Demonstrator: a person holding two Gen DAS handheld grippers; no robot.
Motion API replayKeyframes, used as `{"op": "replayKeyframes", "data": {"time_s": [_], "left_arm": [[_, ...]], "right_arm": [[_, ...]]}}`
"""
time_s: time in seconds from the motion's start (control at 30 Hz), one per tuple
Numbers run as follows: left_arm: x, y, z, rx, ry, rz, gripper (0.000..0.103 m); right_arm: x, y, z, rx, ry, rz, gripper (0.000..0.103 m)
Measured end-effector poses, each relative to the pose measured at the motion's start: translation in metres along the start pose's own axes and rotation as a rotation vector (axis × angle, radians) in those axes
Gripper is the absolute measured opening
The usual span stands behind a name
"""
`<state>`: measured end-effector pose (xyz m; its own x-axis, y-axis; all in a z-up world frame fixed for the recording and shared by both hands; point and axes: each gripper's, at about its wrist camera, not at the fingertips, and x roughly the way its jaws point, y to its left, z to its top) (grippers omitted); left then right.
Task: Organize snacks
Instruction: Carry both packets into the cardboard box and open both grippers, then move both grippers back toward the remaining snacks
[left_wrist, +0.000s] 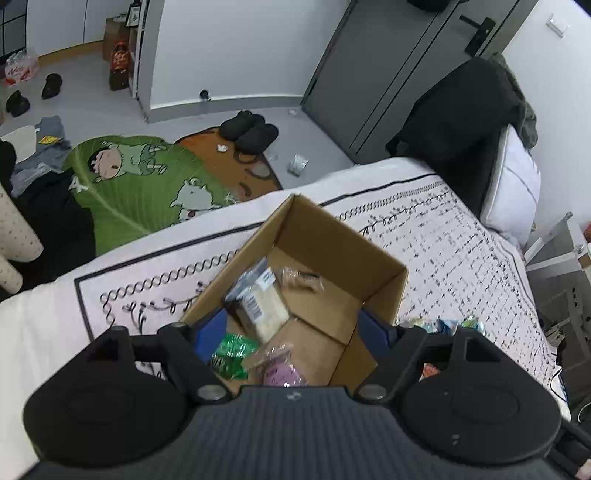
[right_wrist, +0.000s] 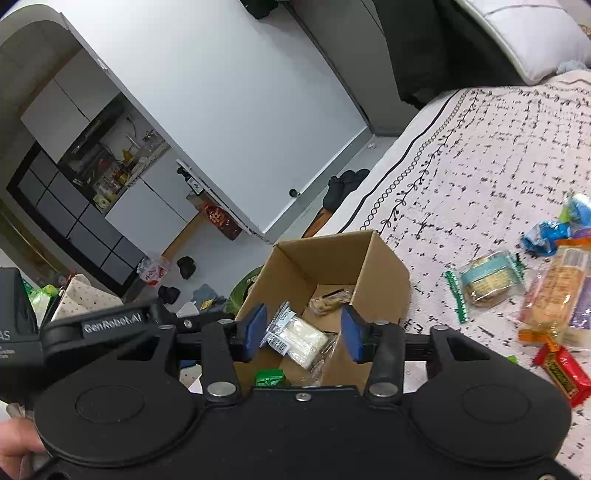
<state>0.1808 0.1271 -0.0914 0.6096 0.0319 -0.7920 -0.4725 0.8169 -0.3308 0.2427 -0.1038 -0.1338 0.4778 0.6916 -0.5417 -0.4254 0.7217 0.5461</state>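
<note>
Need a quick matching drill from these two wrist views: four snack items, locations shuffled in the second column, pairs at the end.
Items:
1. white barcoded packet
2. red wrapped bar
3. round biscuit pack with green edge
4. green packet

Places:
A. on the bedspread, nearest the right edge of the right wrist view
B. in the cardboard box, near corner
C. on the bedspread, just right of the box
D. in the box, middle

Pairs: 1-D, 2-A, 3-C, 4-B

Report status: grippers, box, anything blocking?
Left gripper and right gripper open, empty, over cardboard box. Several snacks inside; more snacks loose on bedspread. Nothing blocking.
</note>
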Motion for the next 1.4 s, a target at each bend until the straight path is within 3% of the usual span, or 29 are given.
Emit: {"op": "replayKeyframes", "data": {"time_s": [0.2,0.5,0.63,0.8,1.17,1.4], "left_arm": [[-0.012,-0.006,-0.011,0.027,-0.006,0.02,0.083],[-0.031,-0.027,-0.028,0.069,-0.04,0.028,0.097],[-0.039,-0.034,-0.032,0.071,-0.05,0.019,0.103],[-0.045,-0.044,-0.041,0.076,-0.053,-0.005,0.103],[-0.057,-0.064,-0.055,0.072,-0.059,-0.003,0.103],[-0.062,-0.078,-0.067,0.076,-0.058,-0.003,0.103]], "right_arm": [[-0.017,0.003,0.002,-0.041,0.013,-0.024,0.056],[-0.05,-0.004,0.007,-0.069,0.001,-0.135,0.082],[-0.062,-0.014,0.009,-0.047,0.013,-0.158,0.084],[-0.069,-0.024,0.007,-0.027,0.027,-0.181,0.087],[-0.107,-0.042,0.012,0.002,-0.009,-0.136,0.097],[-0.124,-0.062,0.013,0.048,-0.022,-0.135,0.097]]}}
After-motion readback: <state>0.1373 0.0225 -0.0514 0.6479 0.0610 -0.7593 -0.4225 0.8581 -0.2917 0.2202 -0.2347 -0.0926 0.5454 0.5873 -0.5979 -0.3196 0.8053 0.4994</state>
